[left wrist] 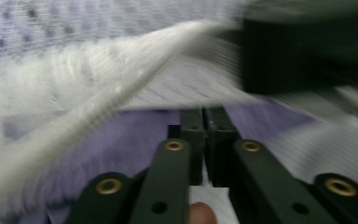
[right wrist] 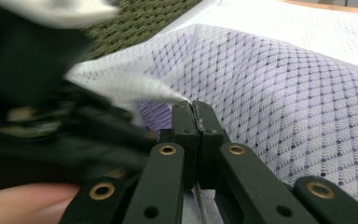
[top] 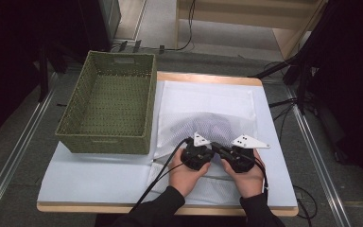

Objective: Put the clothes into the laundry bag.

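- White mesh laundry bag (top: pixel 203 106) lay flat on the surface (top: pixel 94 177), right of the olive woven basket (top: pixel 108 111), touching or just beside its wall.
- Dark purplish garment (top: pixel 208 127) showed through the mesh, bulging mid-bag.
- Both hands sat at the bag's near edge, close together, claws pointing away from the person.
- Left claw (left wrist: pixel 204 122): jaws pressed together, nipping the mesh edge; a thick white seam or zipper band (left wrist: pixel 121 91) ran diagonally across the blurred left gripper view.
- Right claw (right wrist: pixel 196 116): jaws clamped tight on a pinch of white mesh, the fabric peaking up at the tips.
- In the right gripper view, the left gripper's black body was just beside it, blurred.
- Basket sat at the surface's far left corner.
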`<state>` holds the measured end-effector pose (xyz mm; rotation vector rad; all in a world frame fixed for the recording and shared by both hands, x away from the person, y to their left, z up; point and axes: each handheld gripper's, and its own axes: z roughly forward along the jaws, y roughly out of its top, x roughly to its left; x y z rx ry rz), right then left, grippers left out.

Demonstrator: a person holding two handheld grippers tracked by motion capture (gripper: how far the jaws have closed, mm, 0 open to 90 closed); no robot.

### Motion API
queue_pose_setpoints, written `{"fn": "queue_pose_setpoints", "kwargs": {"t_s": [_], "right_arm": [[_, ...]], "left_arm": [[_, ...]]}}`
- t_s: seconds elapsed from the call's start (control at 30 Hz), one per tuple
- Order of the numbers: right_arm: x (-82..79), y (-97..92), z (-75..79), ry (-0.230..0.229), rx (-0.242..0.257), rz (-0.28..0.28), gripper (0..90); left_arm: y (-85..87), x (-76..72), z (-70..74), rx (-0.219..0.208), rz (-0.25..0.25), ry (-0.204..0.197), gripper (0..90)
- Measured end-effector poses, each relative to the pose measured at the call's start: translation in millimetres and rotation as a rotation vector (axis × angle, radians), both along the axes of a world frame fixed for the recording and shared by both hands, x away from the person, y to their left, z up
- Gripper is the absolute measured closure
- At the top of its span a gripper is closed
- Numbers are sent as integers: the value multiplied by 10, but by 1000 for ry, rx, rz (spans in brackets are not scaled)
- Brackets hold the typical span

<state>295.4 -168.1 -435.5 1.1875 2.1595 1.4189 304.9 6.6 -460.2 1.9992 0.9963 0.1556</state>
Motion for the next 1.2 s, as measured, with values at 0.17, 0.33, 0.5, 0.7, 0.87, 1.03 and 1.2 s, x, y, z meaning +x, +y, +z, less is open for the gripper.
{"fn": "queue_pose_setpoints", "kwargs": {"t_s": [0.17, 0.33, 0.5, 0.7, 0.87, 1.03, 1.2], "right_arm": [[-47, 2, 30, -12, -4, 16, 900], [-107, 5, 28, -24, -15, 33, 900], [-194, -23, -24, -15, -32, 48, 900], [-306, -118, -177, 37, -44, 48, 874], [-510, -321, -206, 58, 8, 38, 708], [-629, -535, -212, 29, 59, -30, 595], [-648, -572, -156, -27, 72, -81, 516]], "left_arm": [[398, -219, 139, -53, -29, -14, 813], [936, -429, 257, -71, -4, -65, 785], [1317, -571, 238, -78, 48, -75, 768], [1650, -656, 190, -64, 109, -91, 746], [1850, -748, 109, -58, 144, -78, 721], [1992, -770, 57, -42, 175, -57, 654], [2008, -743, -36, -29, 175, 4, 555]]}}
